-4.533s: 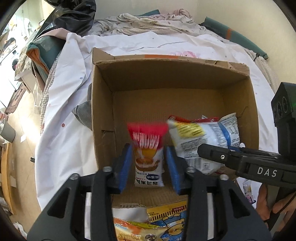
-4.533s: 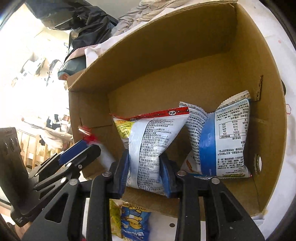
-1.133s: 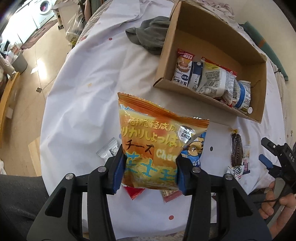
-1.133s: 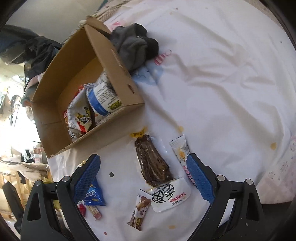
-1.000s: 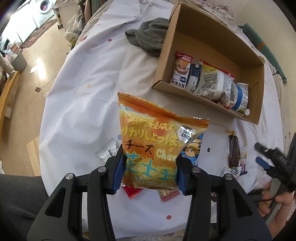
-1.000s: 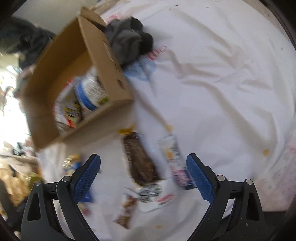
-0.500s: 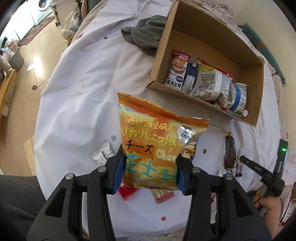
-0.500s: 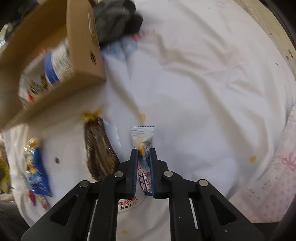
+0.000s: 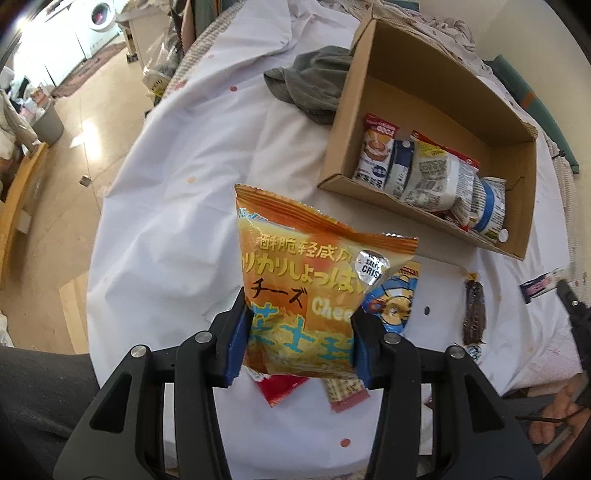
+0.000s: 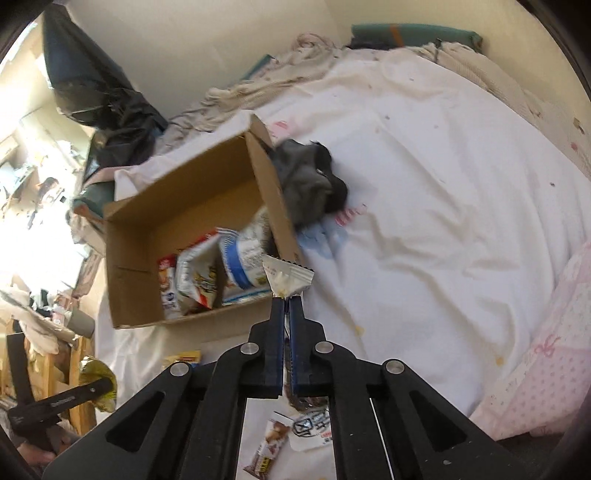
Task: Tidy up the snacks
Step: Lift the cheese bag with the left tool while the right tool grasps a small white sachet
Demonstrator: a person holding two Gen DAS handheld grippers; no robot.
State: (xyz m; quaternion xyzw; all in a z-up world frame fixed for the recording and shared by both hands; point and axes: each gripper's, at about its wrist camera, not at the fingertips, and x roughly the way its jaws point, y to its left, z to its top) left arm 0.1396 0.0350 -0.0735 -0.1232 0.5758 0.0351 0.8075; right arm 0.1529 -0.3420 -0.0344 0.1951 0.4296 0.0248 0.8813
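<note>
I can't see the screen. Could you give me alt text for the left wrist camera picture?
The left tongs clamp an orange cheese snack bag above a white sheet. Further back, an open cardboard box holds a row of upright snack packs; a grey cloth lies beside it.

A white spotted sheet [image 9: 177, 192] covers the bed. Cream walls [image 10: 221, 44] rise behind it. To the left, sunlit wooden floor [image 9: 62, 192] reaches a far washing machine [image 9: 99, 16].
</note>
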